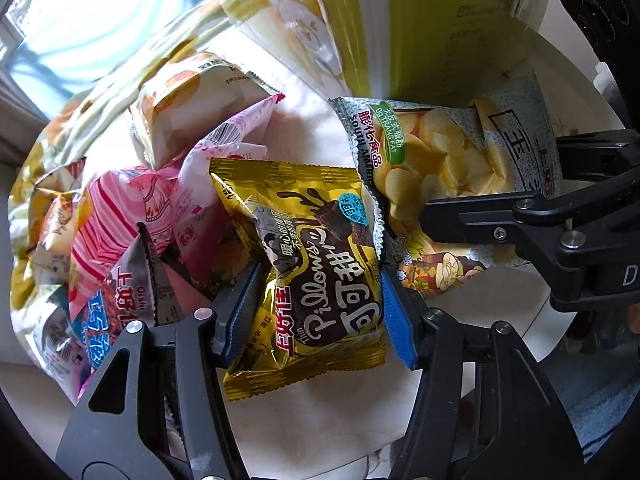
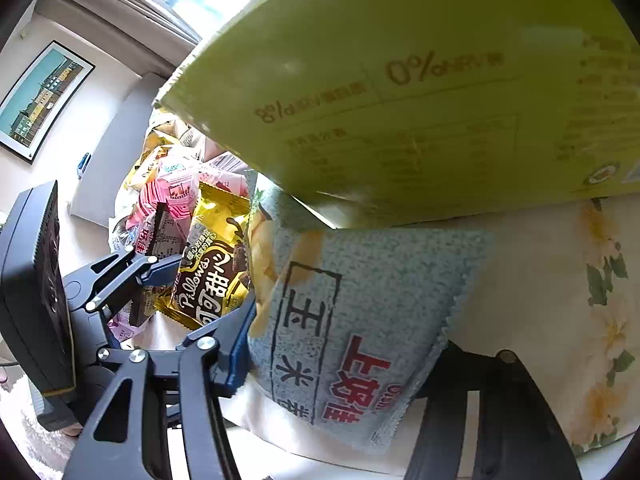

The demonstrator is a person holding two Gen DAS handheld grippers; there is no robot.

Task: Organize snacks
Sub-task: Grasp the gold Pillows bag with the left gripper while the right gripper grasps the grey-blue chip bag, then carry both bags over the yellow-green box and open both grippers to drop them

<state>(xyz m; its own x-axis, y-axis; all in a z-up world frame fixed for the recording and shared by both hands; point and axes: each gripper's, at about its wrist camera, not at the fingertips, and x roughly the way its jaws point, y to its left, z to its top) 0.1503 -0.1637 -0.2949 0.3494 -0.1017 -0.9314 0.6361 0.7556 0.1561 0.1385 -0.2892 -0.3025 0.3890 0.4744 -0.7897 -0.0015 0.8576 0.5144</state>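
with the left gripper (image 1: 316, 300) pinching the gold pillows packet (image 1: 308, 264) and the right gripper (image 2: 336, 364) clamping the grey-blue chips bag (image 2: 352, 320) at its 2 o'clock, the overlapping slick foil edges may snag and slip.

daylight floods through a window (image 1: 80, 20) at upper left — sheer curtains glowing pale blue. a framed picture (image 2: 42, 100) of yellow buildings hangs on an off-white wall (image 2: 100, 92). a floral cloth (image 2: 580, 300) covers the surface.
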